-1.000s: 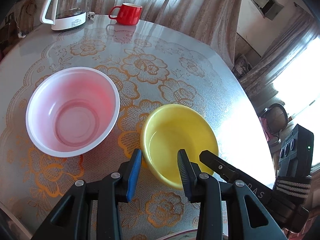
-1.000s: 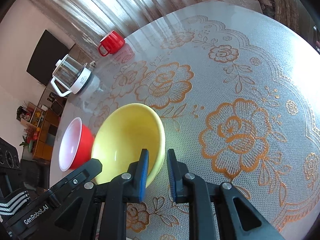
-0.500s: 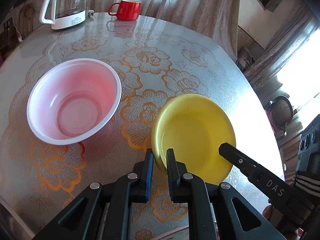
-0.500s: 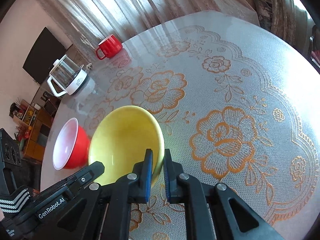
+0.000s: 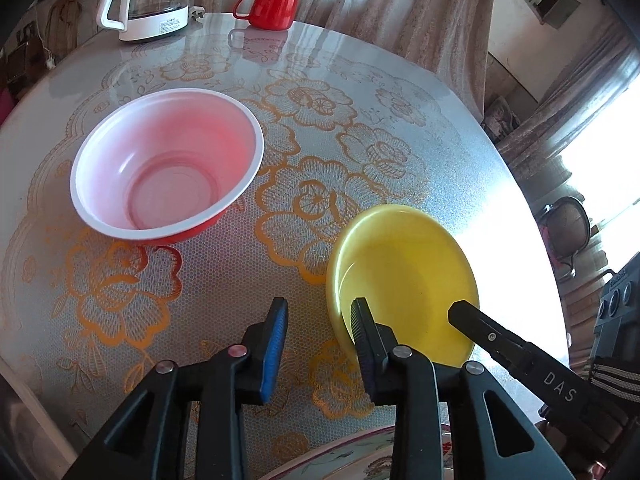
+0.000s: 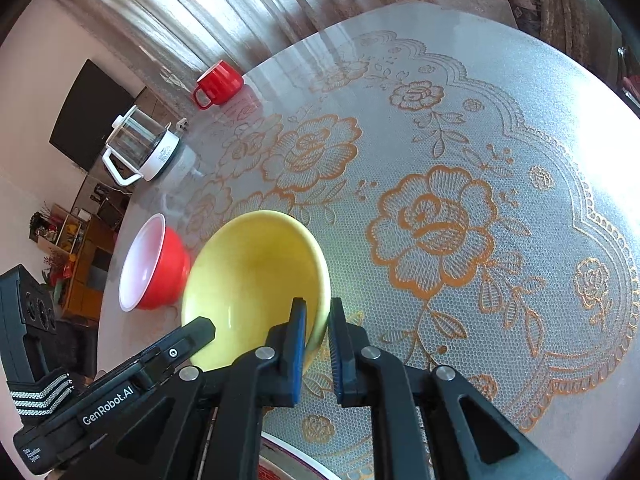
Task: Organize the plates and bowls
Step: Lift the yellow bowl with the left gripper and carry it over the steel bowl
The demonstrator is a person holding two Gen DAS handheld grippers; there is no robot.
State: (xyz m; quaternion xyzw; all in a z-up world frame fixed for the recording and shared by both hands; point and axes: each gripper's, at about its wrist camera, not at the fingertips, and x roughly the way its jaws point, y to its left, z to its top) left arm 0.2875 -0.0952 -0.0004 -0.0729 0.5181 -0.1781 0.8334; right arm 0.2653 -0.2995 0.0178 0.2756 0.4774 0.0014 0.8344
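The right gripper (image 6: 317,320) pinched the yellow bowl (image 6: 256,280) by its near rim, tilting it. The left gripper (image 5: 320,316) had just widened its jaws, gripping nothing; that bowl sat just right, the red bowl (image 5: 168,168) ahead-left.

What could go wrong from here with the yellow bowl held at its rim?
1. The right gripper pinches only the thin near rim of the tilted yellow bowl; such a small hold could slip or let it swing.
2. The left gripper has just been opening, with one finger over the bowl's edge; it could knock it.
3. The red bowl with a white inside stands close by; a careless swing might hit it.
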